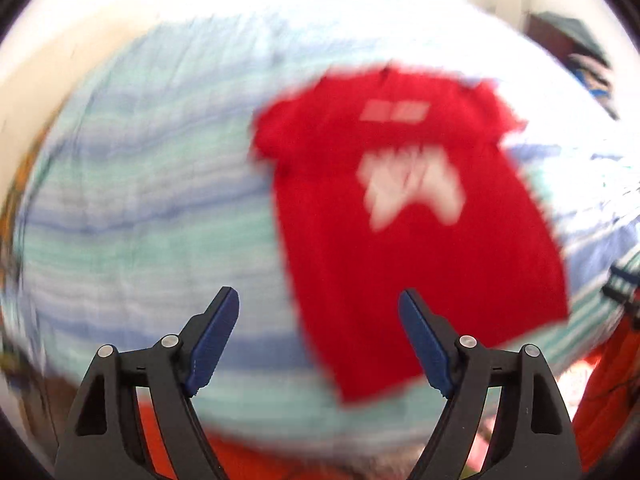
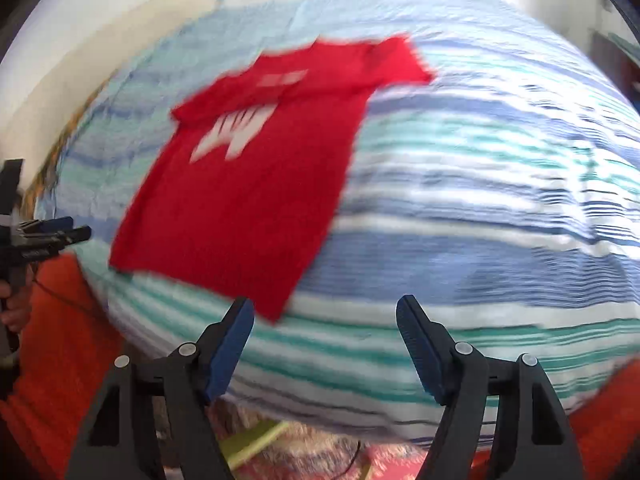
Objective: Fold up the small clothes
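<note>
the left tool (image 1: 319,300) is holding its two fingers spread wide apart, with nothing between the blue pads (image 1: 216,336). the black finger arms are rising from the near edge of the left wrist view and angling outward. the right tool (image 2: 325,312) is gaping just as wide, its blue pads (image 2: 420,350) facing each other across a bare gap. in the right wrist view the left tool is also showing at the far left edge, pointing right, with part of the person's left hand (image 2: 14,306) wrapping its grip. both tools are hanging above the bed, touching nothing.
</note>
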A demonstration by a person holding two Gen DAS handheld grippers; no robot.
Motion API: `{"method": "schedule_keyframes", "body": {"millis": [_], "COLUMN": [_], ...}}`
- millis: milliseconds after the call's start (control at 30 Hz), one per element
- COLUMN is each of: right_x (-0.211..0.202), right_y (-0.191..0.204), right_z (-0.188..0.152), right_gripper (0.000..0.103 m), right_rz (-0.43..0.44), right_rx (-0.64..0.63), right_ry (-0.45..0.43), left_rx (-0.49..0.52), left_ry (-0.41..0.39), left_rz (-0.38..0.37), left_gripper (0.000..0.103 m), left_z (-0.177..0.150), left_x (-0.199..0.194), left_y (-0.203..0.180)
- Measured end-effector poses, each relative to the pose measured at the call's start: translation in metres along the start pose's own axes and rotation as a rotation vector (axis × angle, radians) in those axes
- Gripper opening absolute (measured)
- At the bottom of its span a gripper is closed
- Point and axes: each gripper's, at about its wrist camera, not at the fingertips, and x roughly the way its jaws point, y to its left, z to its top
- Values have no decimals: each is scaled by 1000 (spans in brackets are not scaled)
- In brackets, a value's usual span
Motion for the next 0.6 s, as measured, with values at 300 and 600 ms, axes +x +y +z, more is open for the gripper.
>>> {"method": "schedule_keyframes", "body": {"millis": [300, 600], "right_x": [9, 17], "right_y": [-34, -44], "right_z": [1, -2], "right_gripper": [73, 73], "right_rz": [47, 57], "right_rx": [156, 189], "right_ry": [3, 33], "left_rx": [350, 219], "left_ry": [17, -8], "left_rz": [101, 48], "left_gripper": [64, 3], "left_z": [89, 105], "left_x": [160, 196], "left_y": [-117, -110]}}
